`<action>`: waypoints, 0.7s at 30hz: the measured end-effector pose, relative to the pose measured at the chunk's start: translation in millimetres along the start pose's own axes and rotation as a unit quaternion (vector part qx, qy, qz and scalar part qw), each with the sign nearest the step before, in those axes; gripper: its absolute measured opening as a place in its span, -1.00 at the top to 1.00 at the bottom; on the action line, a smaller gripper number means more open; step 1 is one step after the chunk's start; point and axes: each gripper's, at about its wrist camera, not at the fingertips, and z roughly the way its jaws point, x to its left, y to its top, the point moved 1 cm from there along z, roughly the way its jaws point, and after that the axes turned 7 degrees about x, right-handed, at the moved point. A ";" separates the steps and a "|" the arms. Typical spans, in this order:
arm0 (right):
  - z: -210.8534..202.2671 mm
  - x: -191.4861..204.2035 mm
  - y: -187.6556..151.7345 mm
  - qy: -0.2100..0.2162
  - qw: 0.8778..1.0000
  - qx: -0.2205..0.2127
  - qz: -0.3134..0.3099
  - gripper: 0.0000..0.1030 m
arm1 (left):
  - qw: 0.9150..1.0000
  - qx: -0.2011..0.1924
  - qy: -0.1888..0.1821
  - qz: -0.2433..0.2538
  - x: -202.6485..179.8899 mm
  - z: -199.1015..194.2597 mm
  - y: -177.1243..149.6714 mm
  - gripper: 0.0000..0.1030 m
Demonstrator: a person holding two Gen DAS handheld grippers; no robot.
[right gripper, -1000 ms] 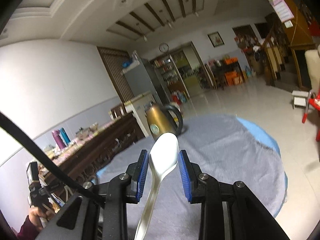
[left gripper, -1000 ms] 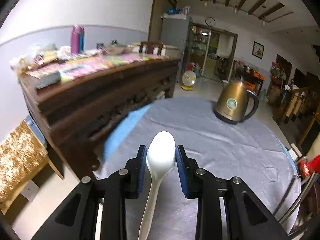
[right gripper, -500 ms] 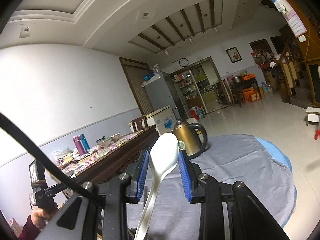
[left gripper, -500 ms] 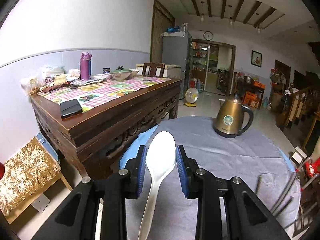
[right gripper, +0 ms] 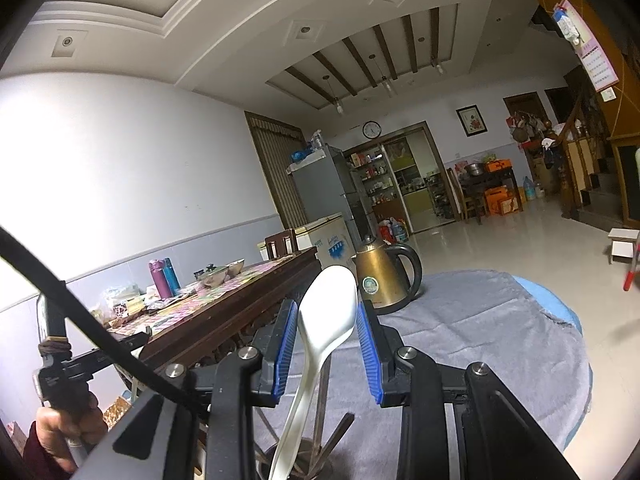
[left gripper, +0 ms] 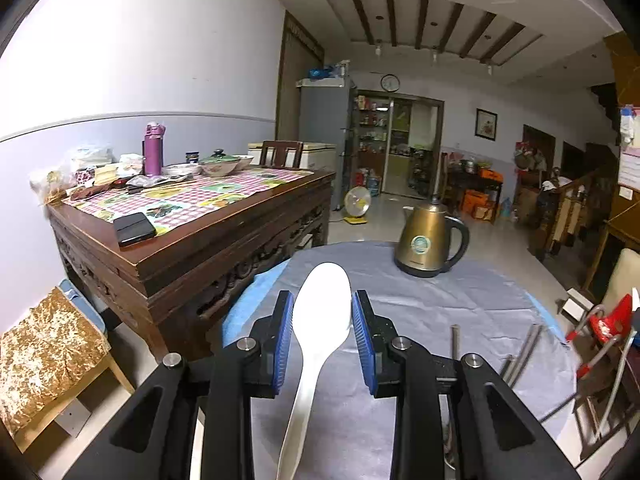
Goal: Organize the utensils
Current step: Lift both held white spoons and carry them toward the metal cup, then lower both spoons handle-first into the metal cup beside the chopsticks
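A white plastic spoon (left gripper: 308,380) stands bowl-up between the blue pads of my left gripper (left gripper: 322,300), which is shut on it above the grey-clothed round table (left gripper: 440,308). My right gripper (right gripper: 327,312) is shut on a second white spoon (right gripper: 308,376), also bowl-up, its handle running down out of view. Under the right gripper stand several metal utensil handles (right gripper: 322,392) in a holder whose shape is mostly hidden. The same metal handles (left gripper: 524,352) show at the lower right of the left wrist view.
A gold electric kettle (left gripper: 430,240) (right gripper: 384,280) stands at the far side of the round table. A carved wooden table (left gripper: 192,216) with bowls, bottles and a phone lies to the left. A person's hand (right gripper: 60,428) holds the left tool. A red stool (left gripper: 612,320) is at right.
Both grippers have risen and drawn back from the table, so the kettle sits farther off and more wall and ceiling show. Each spoon stays in the same grip.
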 end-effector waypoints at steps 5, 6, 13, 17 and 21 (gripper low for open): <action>1.3 7.1 -4.4 -0.012 1.000 -0.005 -0.008 0.36 | 1.000 -0.008 -0.018 -0.004 -5.4 -8.7 -0.7 0.39; 2.3 3.8 -4.3 -0.015 1.000 -0.005 -0.009 0.36 | 1.000 -0.009 -0.021 -0.004 -6.2 -9.6 -0.9 0.39; 13.5 8.6 -9.6 -0.020 1.000 0.008 -0.004 0.36 | 0.999 0.001 -0.051 -0.010 -11.6 -13.3 -4.3 0.39; 15.5 10.9 -11.4 -0.022 1.000 0.009 -0.007 0.36 | 0.995 0.015 -0.094 -0.030 -12.1 -14.7 -6.7 0.39; 10.6 8.2 -12.2 -0.032 0.999 0.001 -0.005 0.36 | 0.987 0.024 -0.151 -0.051 -13.8 -14.8 -9.9 0.39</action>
